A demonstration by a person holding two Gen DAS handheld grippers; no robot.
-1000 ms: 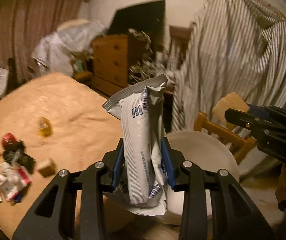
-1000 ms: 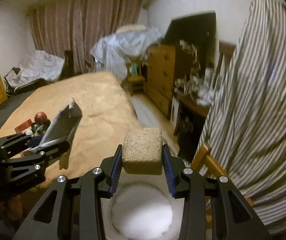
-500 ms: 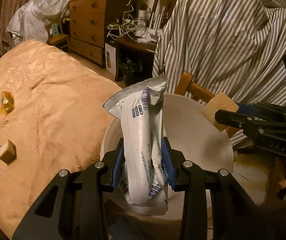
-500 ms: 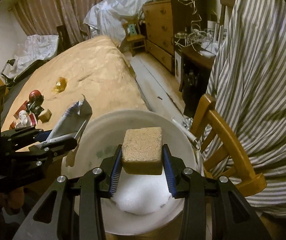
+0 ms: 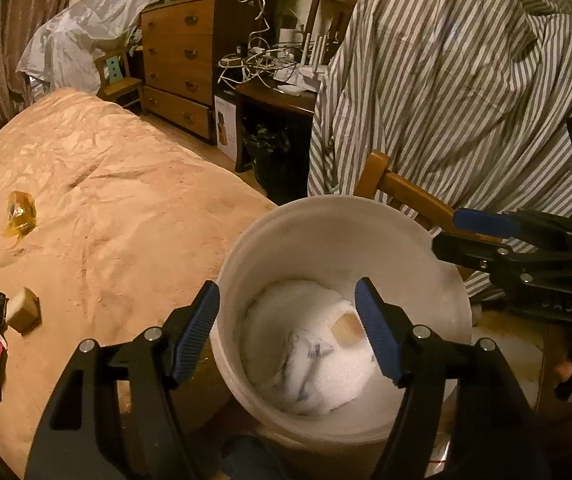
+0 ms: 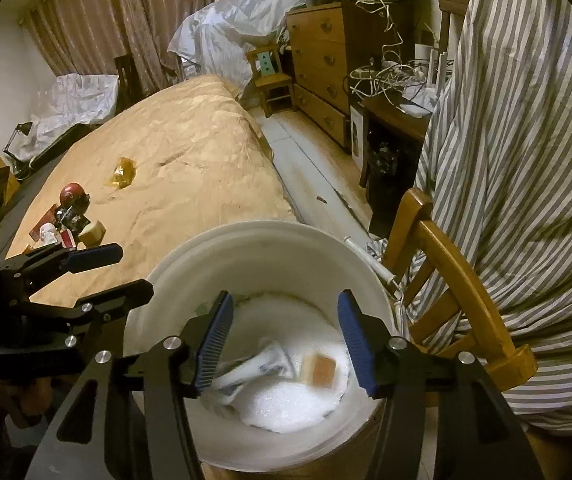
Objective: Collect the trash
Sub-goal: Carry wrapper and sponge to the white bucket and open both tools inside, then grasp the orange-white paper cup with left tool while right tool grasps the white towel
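Observation:
A white bucket (image 5: 325,216) stands beside the bed, also in the right wrist view (image 6: 270,240). Inside it lie a silver-and-blue wrapper (image 5: 305,356) and a tan sponge block (image 5: 347,330); both show in the right wrist view, wrapper (image 6: 250,368) and sponge (image 6: 319,368). My left gripper (image 5: 287,328) is open and empty above the bucket. My right gripper (image 6: 282,344) is open and empty above it too. More trash lies on the bed: a yellow wrapper (image 5: 20,214), a small tan block (image 5: 24,314) and a pile of packets (image 6: 62,220).
The tan bedspread (image 5: 106,200) fills the left. A wooden chair (image 6: 457,280) draped with striped cloth (image 5: 465,80) stands right of the bucket. A chest of drawers (image 5: 182,72) and a cluttered desk (image 5: 282,92) stand behind.
Both grippers have opened over the bucket. The wrapper dropped from the left gripper and the sponge block from the right; both now lie in the bucket.

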